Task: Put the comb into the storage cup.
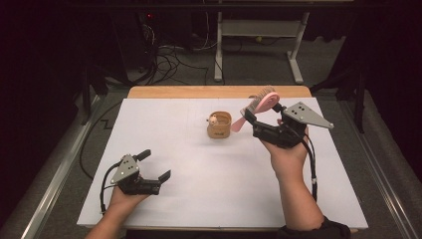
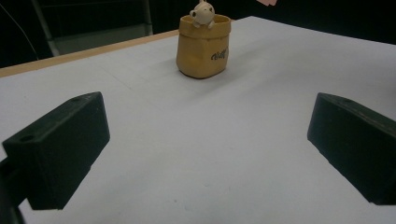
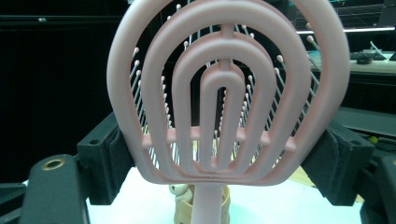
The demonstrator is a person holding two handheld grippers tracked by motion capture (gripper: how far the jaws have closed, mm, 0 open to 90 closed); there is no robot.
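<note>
A pink vented hairbrush (image 1: 259, 105) hangs in the air at the table's back right, my right gripper (image 1: 263, 115) shut on the sides of its head (image 3: 224, 93). Its handle (image 1: 238, 124) slants down toward a small tan pot (image 1: 219, 124) with a little pale figure on its rim. In the right gripper view the pot (image 3: 201, 207) peeks out below the brush. My left gripper (image 1: 155, 165) rests low at the front left of the white sheet, jaws wide open, nothing between them. In the left gripper view the pot (image 2: 203, 45) stands far ahead.
The white sheet (image 1: 199, 189) covers most of the wooden table (image 1: 164, 91). Behind the table stand a desk frame (image 1: 259, 45) and tangled cables (image 1: 169, 62) on the floor. Metal rails (image 1: 54, 179) run along both sides.
</note>
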